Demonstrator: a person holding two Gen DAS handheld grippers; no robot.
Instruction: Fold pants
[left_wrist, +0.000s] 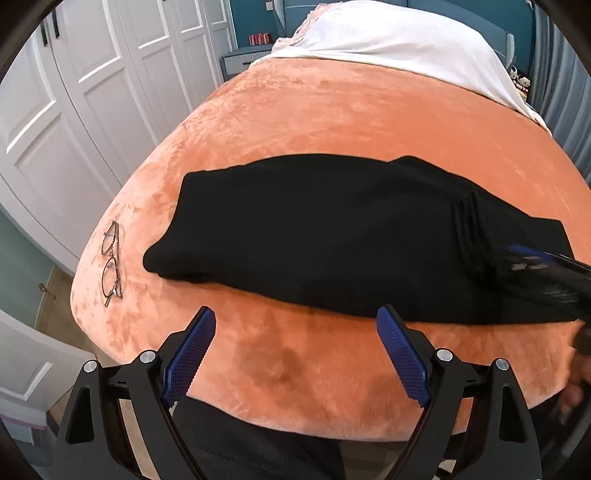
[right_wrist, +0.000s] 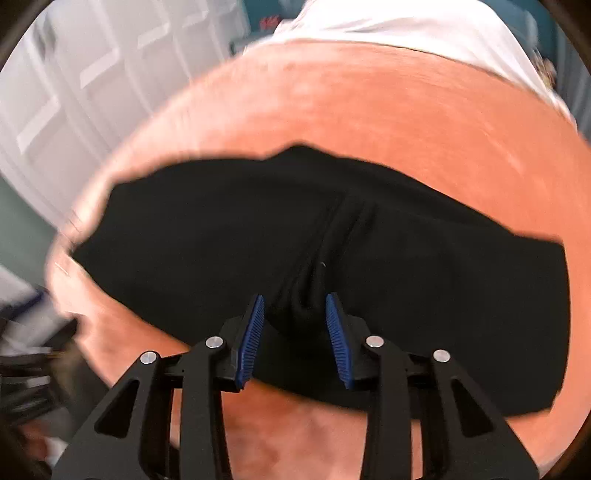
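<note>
Now the pants (left_wrist: 332, 236) lie as a long black band across the orange blanket (left_wrist: 332, 110), already doubled over at least once, so the fold looks partway done. They sit just ahead of both grippers.

The left gripper (left_wrist: 295, 350) hangs with its jaws spread wide and nothing between them; only bare blanket shows in the gap, and the near edge of the pants runs just beyond its right fingertip. A pair of glasses (left_wrist: 112, 258) rests on the blanket off to its left, apart from the cloth.

The right gripper (right_wrist: 294, 336) is over the middle of the pants (right_wrist: 295, 229), where a bunched ridge of cloth rises toward it. Its jaws stand partly apart with that ridge between them, but the pads do not seem to press on it, so I read it as let go, not gripping. That view is blurred, so the contact is hard to judge.

Next, I'd guess, comes another fold end to end: each gripper needs to pinch one end or edge through all layers, lift it clear, and carry it across without dragging the bottom layer or brushing the glasses.
</note>
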